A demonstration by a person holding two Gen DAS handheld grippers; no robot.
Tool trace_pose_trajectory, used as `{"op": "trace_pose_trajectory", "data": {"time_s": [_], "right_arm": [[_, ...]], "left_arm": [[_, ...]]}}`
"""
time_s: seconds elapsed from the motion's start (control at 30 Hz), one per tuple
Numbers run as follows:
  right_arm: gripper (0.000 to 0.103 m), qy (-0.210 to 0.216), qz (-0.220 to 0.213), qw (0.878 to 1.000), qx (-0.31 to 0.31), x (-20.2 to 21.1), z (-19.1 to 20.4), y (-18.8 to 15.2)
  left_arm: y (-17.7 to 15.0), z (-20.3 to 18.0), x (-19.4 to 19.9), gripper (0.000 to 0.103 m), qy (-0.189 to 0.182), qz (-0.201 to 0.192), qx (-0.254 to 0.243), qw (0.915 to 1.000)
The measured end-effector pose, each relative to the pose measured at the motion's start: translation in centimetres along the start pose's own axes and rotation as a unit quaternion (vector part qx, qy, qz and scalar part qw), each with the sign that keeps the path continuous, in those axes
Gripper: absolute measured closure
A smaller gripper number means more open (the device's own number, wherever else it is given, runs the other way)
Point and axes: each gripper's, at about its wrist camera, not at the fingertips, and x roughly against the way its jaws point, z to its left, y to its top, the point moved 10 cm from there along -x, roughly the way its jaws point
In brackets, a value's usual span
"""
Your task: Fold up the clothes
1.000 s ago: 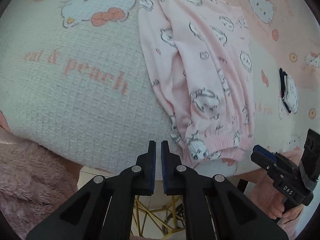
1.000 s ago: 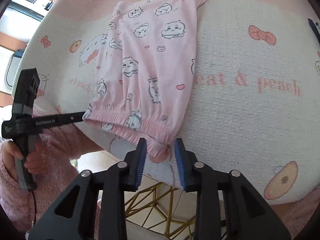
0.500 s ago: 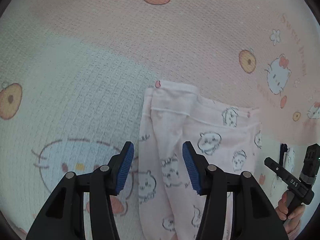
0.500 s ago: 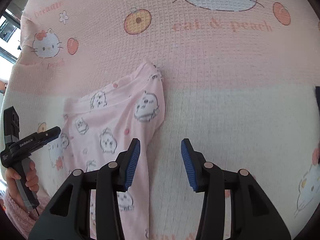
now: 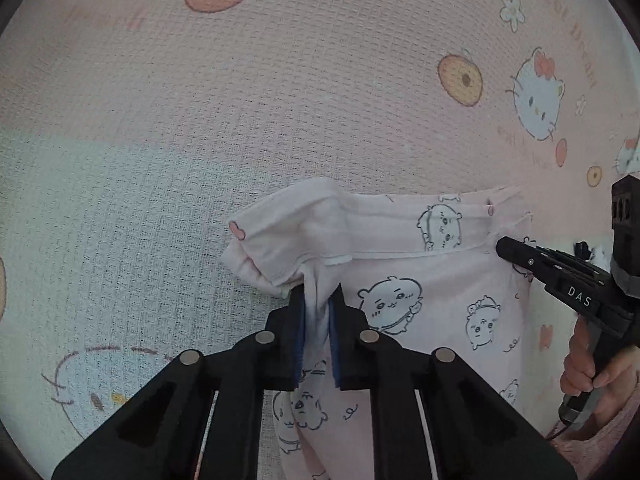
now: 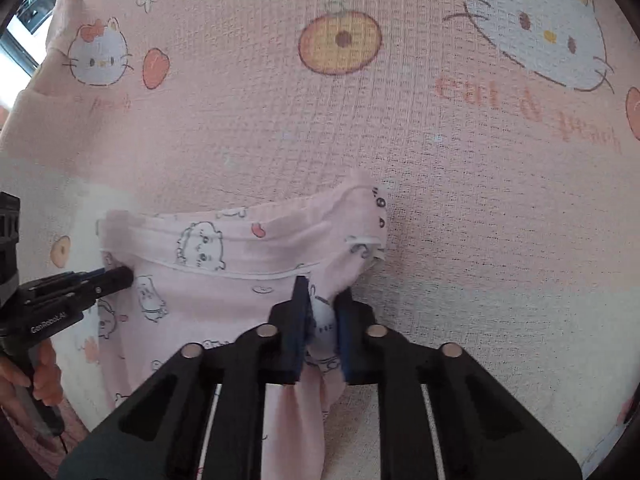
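Observation:
Pink pajama pants (image 5: 420, 276) printed with small cartoon animals lie flat on the blanket, waistband at the far end. My left gripper (image 5: 318, 300) is closing on the waistband's left corner, and the cloth is pinched and bunched between its blue pads. At the right corner my right gripper (image 6: 322, 300) is closing too, with a fold of the pants (image 6: 224, 280) squeezed between its pads. Each gripper also shows in the other's view: the right gripper (image 5: 516, 256) at the right edge, the left gripper (image 6: 116, 276) at the left edge.
A pink and white waffle blanket (image 5: 280, 80) with cat and peach prints covers the whole surface (image 6: 480, 240). A person's hand (image 5: 580, 364) in a fuzzy pink sleeve holds each handle. A window (image 6: 24, 20) shows at the far left.
Both grippers travelled from the cuff end up along the pants to the waistband. They were open half a second ago and have since closed on its two corners.

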Motion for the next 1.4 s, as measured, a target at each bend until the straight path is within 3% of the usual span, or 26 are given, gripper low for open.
{"op": "trace_pose_trajectory", "data": {"time_s": [0.13, 0.27, 0.33, 0.37, 0.43, 0.47, 0.53, 0.63, 0.8, 0.9, 0.97, 1.07, 1.13, 1.2, 1.3, 1.4], "right_arm": [[0.095, -0.005, -0.060, 0.998, 0.005, 6.3, -1.0, -0.1], [0.095, -0.026, -0.090, 0.996, -0.013, 11.9, -4.7, -0.3], [0.091, -0.042, -0.079, 0.996, -0.021, 12.2, -7.1, -0.1], [0.084, -0.059, -0.062, 0.996, -0.023, 11.1, -8.3, -0.6], [0.083, -0.108, -0.002, 0.994, -0.029, 7.9, -11.2, -2.3], [0.085, -0.126, 0.018, 0.991, -0.036, 6.8, -12.3, -3.1], [0.087, -0.128, 0.004, 0.990, -0.057, 6.8, -12.9, -3.8], [0.087, -0.082, -0.045, 0.992, -0.087, 9.5, -10.7, -4.6], [0.078, -0.023, -0.023, 0.994, -0.102, 12.0, -4.3, -10.6], [0.078, 0.008, -0.004, 0.996, -0.086, 12.4, -0.1, -15.9], [0.078, -0.002, 0.006, 0.997, -0.078, 11.9, 1.7, -19.4], [0.077, -0.011, 0.025, 0.996, -0.087, 11.2, 3.0, -24.3], [0.065, -0.005, 0.041, 0.994, -0.105, 10.6, 2.9, -26.5], [0.054, -0.004, 0.045, 0.990, -0.133, 10.3, 2.1, -27.9], [0.038, 0.029, 0.027, 0.983, -0.181, 10.0, 1.4, -28.4], [0.028, 0.046, 0.022, 0.981, -0.186, 9.9, 1.9, -28.2]], "left_arm": [[1.2, -4.2, 3.0, 0.093, -0.061, -0.029, -0.052, 0.9964], [3.1, -8.4, 4.2, 0.092, -0.092, -0.034, -0.090, 0.9912], [3.6, -8.9, 2.8, 0.088, -0.085, -0.022, -0.094, 0.9916], [3.8, -8.8, 1.3, 0.079, -0.071, -0.008, -0.096, 0.9928], [3.5, -6.4, -1.1, 0.074, -0.014, 0.018, -0.082, 0.9964], [3.5, -5.4, -1.3, 0.074, -0.004, 0.018, -0.067, 0.9976], [4.4, -4.6, 0.5, 0.073, -0.007, -0.006, -0.051, 0.9987], [4.8, -4.5, 4.0, 0.065, -0.003, -0.060, -0.061, 0.9963], [-1.9, -7.3, 5.4, 0.063, -0.127, -0.011, -0.007, 0.9918], [-7.6, -8.4, 6.5, 0.062, -0.173, 0.005, 0.033, 0.9843], [-12.1, -7.9, 7.3, 0.062, -0.168, 0.012, 0.043, 0.9847], [-18.3, -5.2, 7.5, 0.062, -0.094, 0.036, 0.065, 0.9928], [-21.1, -4.3, 7.3, 0.062, -0.083, 0.051, 0.096, 0.9906], [-22.8, -4.1, 7.0, 0.062, -0.094, 0.065, 0.126, 0.9855], [-23.5, -3.7, 6.6, 0.059, -0.085, 0.064, 0.140, 0.9844], [-24.1, -3.2, 5.7, 0.059, -0.081, 0.064, 0.158, 0.9821]]}}
